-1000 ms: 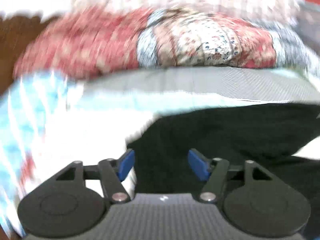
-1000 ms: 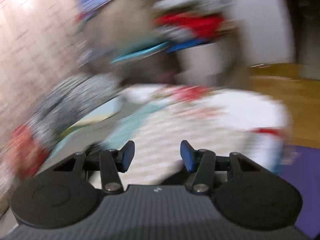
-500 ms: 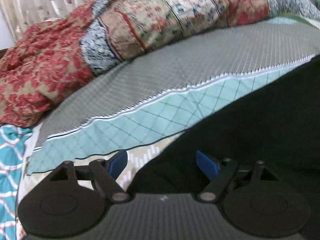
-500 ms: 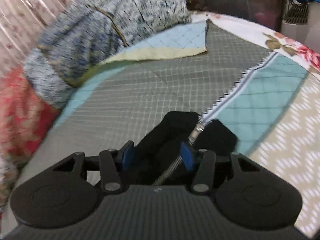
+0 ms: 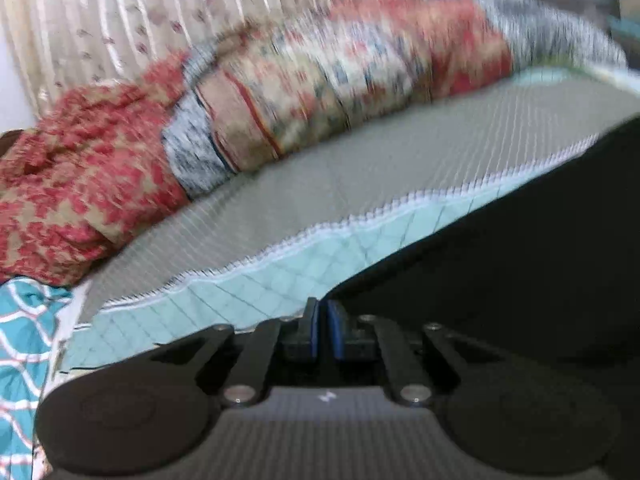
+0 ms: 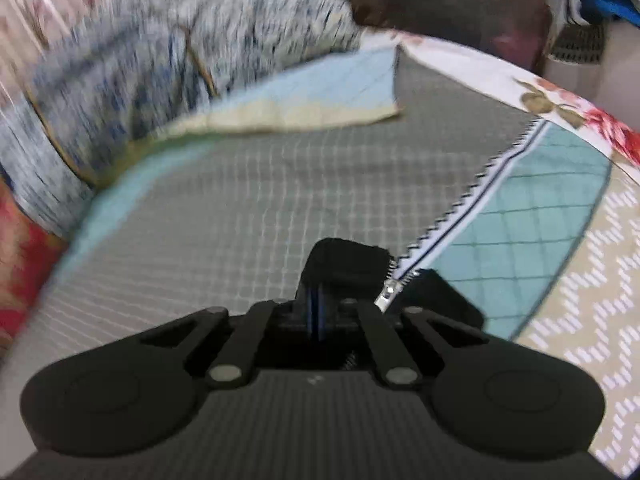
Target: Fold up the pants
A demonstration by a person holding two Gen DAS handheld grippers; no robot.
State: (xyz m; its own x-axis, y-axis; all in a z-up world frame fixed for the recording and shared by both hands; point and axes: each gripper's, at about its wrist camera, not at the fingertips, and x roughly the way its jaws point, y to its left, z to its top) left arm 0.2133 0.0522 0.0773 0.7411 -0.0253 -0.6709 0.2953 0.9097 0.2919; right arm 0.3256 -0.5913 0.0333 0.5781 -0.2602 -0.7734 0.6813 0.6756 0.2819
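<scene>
1. Left wrist view, far left: a teal and white cloth (image 5: pixel 20 344) hangs at the edge of the bed.
2. Above it sits a red flower blanket (image 5: pixel 76 176), bunched up.
3. Next to that, more to the right, is a big rolled quilt (image 5: pixel 320 92) w/ many colours. It's blurry.
4. The bedspread (image 5: pixel 280 204) is grey w/ a light teal band and a zigzag line.
5. The left gripper (image 5: pixel 322 320) has just been closing. Its blue pads are almost together now, right at the corner of the black pants (image 5: pixel 500 264). Black cloth seems to be pinched, but it's dark there.
6. The pants lie flat on the bed and fill the right side of this view.
7. Right wrist view: grey-blue blanket (image 6: pixel 160 64) at back left, bedspread (image 6: pixel 248 216) in the middle.
8. The right gripper (image 6: pixel 316 312) has also just been closing. It holds a black fold of the pants (image 6: pixel 344 264) by the silver zipper (image 6: pixel 388 296).
</scene>
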